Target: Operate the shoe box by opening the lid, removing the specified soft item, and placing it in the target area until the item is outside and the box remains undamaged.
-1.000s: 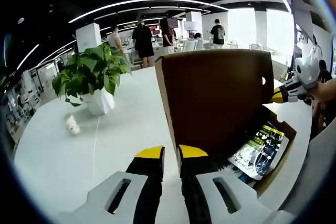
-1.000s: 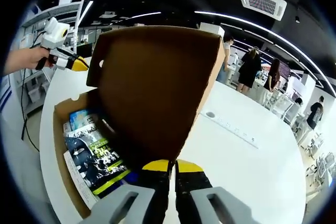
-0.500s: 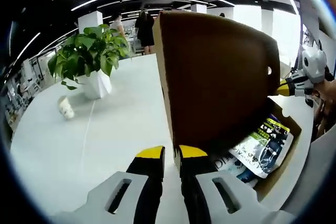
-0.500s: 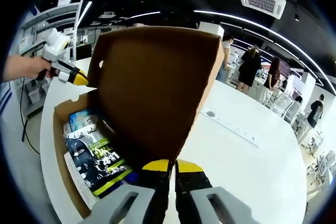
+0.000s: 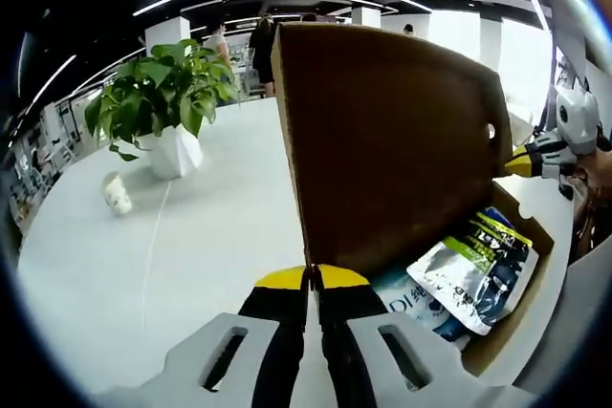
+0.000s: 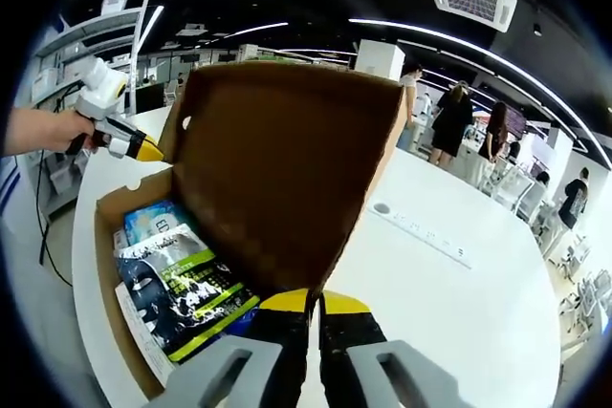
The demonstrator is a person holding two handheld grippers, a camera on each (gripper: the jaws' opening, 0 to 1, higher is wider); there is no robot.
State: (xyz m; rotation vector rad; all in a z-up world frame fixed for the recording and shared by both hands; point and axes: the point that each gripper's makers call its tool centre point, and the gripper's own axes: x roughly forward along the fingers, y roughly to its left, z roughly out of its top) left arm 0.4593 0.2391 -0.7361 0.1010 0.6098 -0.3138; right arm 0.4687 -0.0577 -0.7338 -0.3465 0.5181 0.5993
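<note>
Just pinched the left gripper (image 5: 311, 279) fully shut on the shoe box lid (image 5: 392, 140), after a clear gap between the jaws a second ago. Same deal with the right gripper (image 6: 313, 298), clamped on the lid's other edge. Also tipped the lid further back, so can now see more of the printed soft pouches (image 5: 469, 269) lying inside the box (image 5: 521, 293). Looks basically opened, but not emptied yet. Worth minding the raised lid leaning over the pouches. Off on the white table (image 5: 210, 236), a potted plant (image 5: 158, 112) and small white cup (image 5: 115, 196), well apart from the box.
</note>
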